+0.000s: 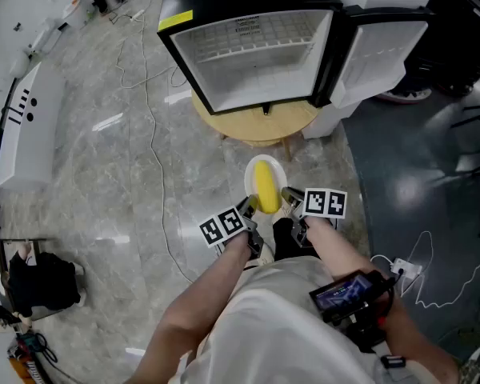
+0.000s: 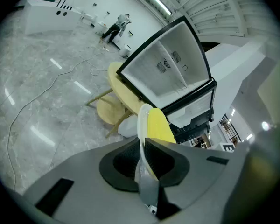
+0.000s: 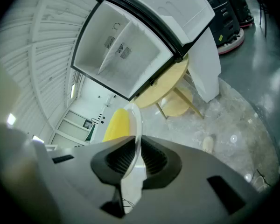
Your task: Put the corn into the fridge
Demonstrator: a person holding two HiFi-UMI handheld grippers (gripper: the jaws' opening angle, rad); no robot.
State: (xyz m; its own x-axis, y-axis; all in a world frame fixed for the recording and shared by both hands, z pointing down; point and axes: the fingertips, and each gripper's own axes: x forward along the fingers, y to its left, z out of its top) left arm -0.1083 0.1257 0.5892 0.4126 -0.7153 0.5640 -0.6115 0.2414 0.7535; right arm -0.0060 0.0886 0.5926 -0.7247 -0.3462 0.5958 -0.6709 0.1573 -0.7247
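A yellow corn cob lies on a white plate held in the air in front of the open fridge. My left gripper is shut on the plate's left rim and my right gripper is shut on its right rim. In the left gripper view the plate runs edge-on between the jaws with the corn on its right side. The right gripper view shows the plate pinched edge-on and the corn to its left. The fridge interior is white and bare.
The fridge stands on a round wooden table with its door swung open to the right. A cable trails across the marble floor on the left. A dark mat covers the floor at right. A white bench stands far left.
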